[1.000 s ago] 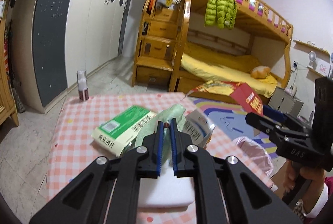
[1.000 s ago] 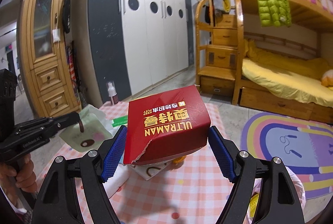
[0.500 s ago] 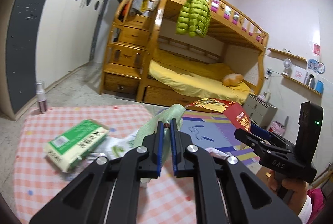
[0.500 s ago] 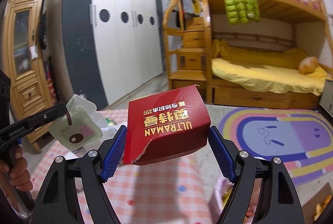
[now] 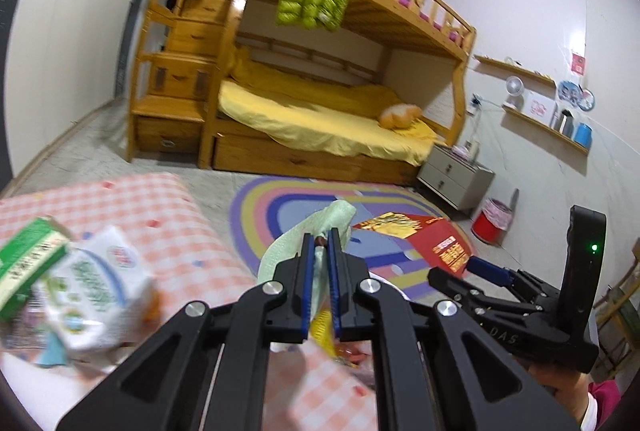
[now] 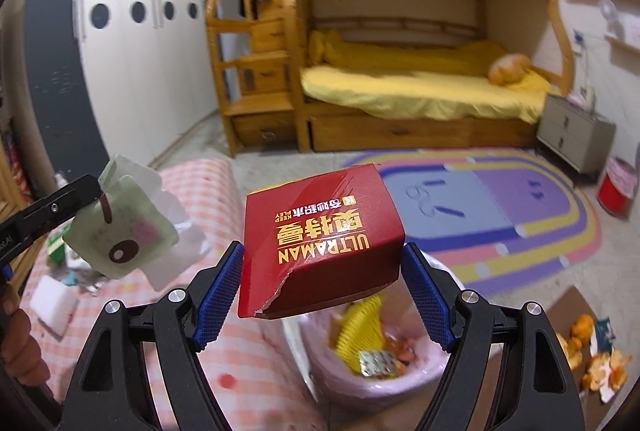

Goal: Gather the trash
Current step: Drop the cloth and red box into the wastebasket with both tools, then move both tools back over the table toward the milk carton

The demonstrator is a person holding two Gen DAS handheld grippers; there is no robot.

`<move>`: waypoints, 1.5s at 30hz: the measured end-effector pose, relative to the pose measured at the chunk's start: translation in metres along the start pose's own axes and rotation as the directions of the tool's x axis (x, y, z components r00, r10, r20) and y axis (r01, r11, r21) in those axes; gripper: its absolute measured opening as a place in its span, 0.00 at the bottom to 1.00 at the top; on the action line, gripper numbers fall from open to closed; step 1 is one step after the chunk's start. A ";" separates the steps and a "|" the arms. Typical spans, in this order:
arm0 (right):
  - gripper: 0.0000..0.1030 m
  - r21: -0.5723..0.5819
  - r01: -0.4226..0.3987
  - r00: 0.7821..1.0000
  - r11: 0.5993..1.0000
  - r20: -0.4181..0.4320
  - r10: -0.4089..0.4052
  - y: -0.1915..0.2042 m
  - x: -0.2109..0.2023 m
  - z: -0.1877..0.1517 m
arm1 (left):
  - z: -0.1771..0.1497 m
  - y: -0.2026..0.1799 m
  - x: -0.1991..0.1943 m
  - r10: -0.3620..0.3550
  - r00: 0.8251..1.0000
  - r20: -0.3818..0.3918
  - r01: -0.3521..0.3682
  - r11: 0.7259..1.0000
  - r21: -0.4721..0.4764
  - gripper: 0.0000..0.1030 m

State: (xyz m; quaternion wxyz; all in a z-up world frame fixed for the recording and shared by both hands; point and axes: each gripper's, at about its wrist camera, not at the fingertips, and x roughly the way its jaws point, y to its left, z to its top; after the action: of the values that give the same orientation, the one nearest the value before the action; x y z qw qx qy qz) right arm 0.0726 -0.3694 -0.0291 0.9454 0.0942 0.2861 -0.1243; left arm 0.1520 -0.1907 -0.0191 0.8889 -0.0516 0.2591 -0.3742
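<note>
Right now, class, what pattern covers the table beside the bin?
Pink-and-white checks with small coloured dots on the tablecloth, clearest in the left wrist view.

Both grippers are matte black linkage frames with cut-out triangular windows and round silver pivot screws behind the fingers. The left gripper carries ribbed blue pads; the right gripper has the same blue pads. Behind the right fingers, "DAS" lettering, a green indicator light, and a pink sleeve with white cuff.
</note>
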 end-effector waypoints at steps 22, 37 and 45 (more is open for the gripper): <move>0.85 0.264 0.170 0.983 0.950 -0.116 -0.143 -0.086 0.029 -0.020 | -0.015 -0.040 0.094 -0.050 0.987 -0.150 0.049 0.999 -0.008 0.39; 0.85 0.074 0.024 0.997 0.997 -0.077 -0.018 0.011 0.021 -0.003 | -0.015 0.009 0.002 0.202 0.970 -0.135 -0.202 0.979 0.017 0.59; 0.83 -0.017 -0.130 0.988 0.991 -0.087 0.128 0.085 0.022 0.000 | -0.023 0.063 -0.069 0.388 0.914 -0.115 -0.389 0.921 0.016 0.67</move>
State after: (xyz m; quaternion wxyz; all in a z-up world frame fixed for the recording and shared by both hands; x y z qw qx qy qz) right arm 0.1145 -0.2919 -0.0326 0.9393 0.1072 0.3211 -0.0555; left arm 0.1400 -0.0959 -0.0281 0.9288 0.0195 0.3166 -0.1917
